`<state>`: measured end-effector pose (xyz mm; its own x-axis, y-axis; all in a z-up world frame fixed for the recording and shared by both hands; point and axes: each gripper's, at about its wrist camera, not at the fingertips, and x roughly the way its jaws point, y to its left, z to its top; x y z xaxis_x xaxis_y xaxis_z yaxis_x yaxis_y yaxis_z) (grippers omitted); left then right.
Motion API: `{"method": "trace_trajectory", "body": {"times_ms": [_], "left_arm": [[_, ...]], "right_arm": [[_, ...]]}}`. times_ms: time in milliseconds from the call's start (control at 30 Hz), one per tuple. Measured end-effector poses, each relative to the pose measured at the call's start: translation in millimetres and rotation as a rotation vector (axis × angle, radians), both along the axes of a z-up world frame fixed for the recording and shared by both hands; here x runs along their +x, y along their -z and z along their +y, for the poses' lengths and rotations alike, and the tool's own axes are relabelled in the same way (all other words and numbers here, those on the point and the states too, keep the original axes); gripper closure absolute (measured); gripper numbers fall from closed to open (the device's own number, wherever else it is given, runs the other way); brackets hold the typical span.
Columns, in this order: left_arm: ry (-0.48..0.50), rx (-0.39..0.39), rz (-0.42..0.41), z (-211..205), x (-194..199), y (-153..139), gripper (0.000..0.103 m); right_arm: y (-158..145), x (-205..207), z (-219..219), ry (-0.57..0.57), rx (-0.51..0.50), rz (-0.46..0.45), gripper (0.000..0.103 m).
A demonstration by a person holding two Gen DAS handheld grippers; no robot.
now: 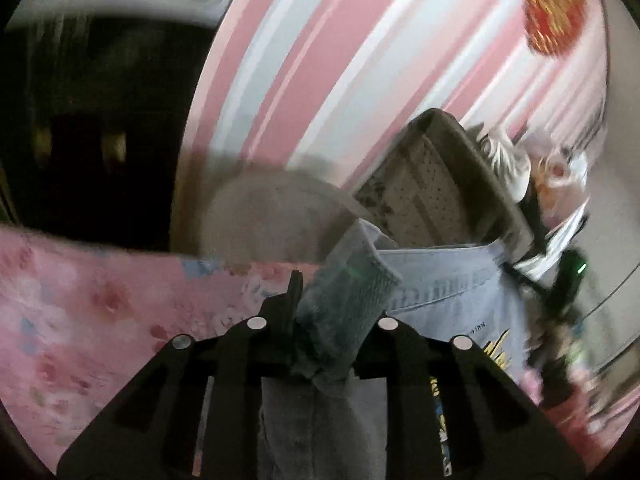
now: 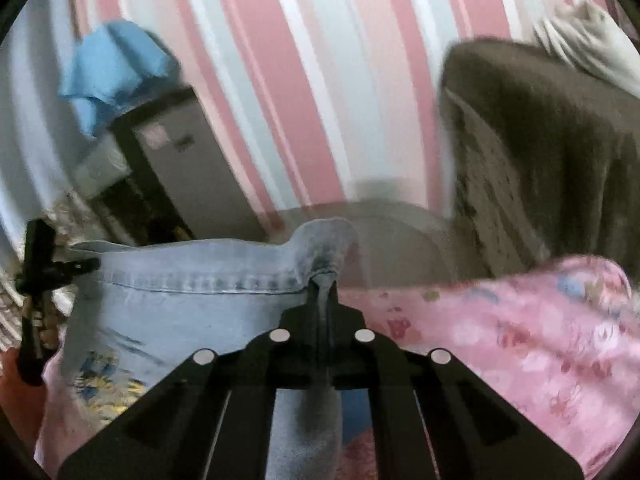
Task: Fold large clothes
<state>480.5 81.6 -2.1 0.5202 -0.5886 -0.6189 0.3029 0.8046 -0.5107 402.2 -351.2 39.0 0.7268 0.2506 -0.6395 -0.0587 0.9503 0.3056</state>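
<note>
Left claw (image 1: pixel 320 320) clamped on denim garment (image 1: pixel 448 300) edge, right claw (image 2: pixel 322 312) pinched on its other corner; garment stretched between, above pink floral bed (image 2: pixel 520 328). Left view only: red-gold ornament (image 1: pixel 554 4). Right view only: blue cloth (image 2: pixel 112 68) on cabinet (image 2: pixel 188 160).

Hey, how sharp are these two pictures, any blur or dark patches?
Left wrist view: the brown chair and right edge are motion-smeared, upper left nearly black, the denim garment fairly readable. Right wrist view: evenly lit, the garment's seam sharp, the blue cloth and striped wall soft; both bend at the rim.
</note>
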Motion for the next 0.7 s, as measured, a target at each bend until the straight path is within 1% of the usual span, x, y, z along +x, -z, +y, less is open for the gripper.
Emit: {"method": "trace_trajectory", "body": {"times_ms": [33, 67, 100, 133, 167, 200, 233, 267, 300, 400, 467, 533, 567, 633, 700], "left_arm": [[-0.001, 0.044, 0.047, -6.2, 7.7, 12.6, 0.083], [-0.011, 0.085, 0.072, -10.1, 11.8, 21.1, 0.079], [-0.033, 0.145, 0.105, -15.7, 17.6, 31.2, 0.068], [-0.065, 0.195, 0.144, -18.5, 22.1, 40.3, 0.060], [-0.084, 0.205, 0.149, -17.4, 22.0, 41.1, 0.046], [-0.112, 0.209, 0.142, -13.9, 19.5, 38.0, 0.030], [-0.129, 0.210, 0.132, -10.8, 15.9, 33.6, 0.022], [-0.138, 0.210, 0.122, -6.7, 11.8, 27.4, 0.010], [-0.140, 0.210, 0.110, -3.8, 4.6, 21.6, 0.007], [-0.120, 0.223, 0.062, 5.4, -25.1, 1.1, 0.006], [-0.126, 0.280, 0.018, 11.0, -56.1, -8.4, 0.004], [-0.130, 0.332, -0.010, 15.5, -83.2, -10.6, 0.003], [-0.121, 0.348, -0.018, 14.9, -98.4, -9.4, 0.003], [-0.106, 0.354, -0.038, 12.6, -123.2, -6.5, 0.003], [-0.097, 0.391, -0.062, 7.4, -144.3, -3.5, 0.003]], "right_arm": [[12.1, 10.0, 7.3, 0.016, -0.052, 0.059, 0.100], [21.0, 16.7, 11.6, 0.035, -0.082, 0.099, 0.097], [26.8, 21.1, 16.7, 0.045, -0.116, 0.124, 0.091], [28.8, 23.2, 22.3, 0.045, -0.158, 0.137, 0.088], [26.0, 21.7, 24.0, 0.054, -0.181, 0.132, 0.081], [21.7, 18.2, 23.0, 0.066, -0.193, 0.124, 0.069], [14.4, 11.1, 19.0, 0.070, -0.183, 0.110, 0.063], [6.9, 1.8, 14.7, 0.073, -0.168, 0.091, 0.054], [-0.3, -8.8, 10.5, 0.082, -0.161, 0.072, 0.052], [-9.4, -47.3, 1.2, 0.087, -0.137, 0.048, 0.051], [-7.2, -74.8, 0.0, 0.072, -0.128, 0.053, 0.051], [-0.9, -102.2, -1.0, 0.064, -0.106, 0.053, 0.051], [2.4, -115.2, -0.2, 0.058, -0.085, 0.057, 0.051], [7.8, -132.1, 1.9, 0.056, -0.068, 0.061, 0.051], [10.2, -145.8, 8.8, 0.053, -0.070, 0.054, 0.051]]}}
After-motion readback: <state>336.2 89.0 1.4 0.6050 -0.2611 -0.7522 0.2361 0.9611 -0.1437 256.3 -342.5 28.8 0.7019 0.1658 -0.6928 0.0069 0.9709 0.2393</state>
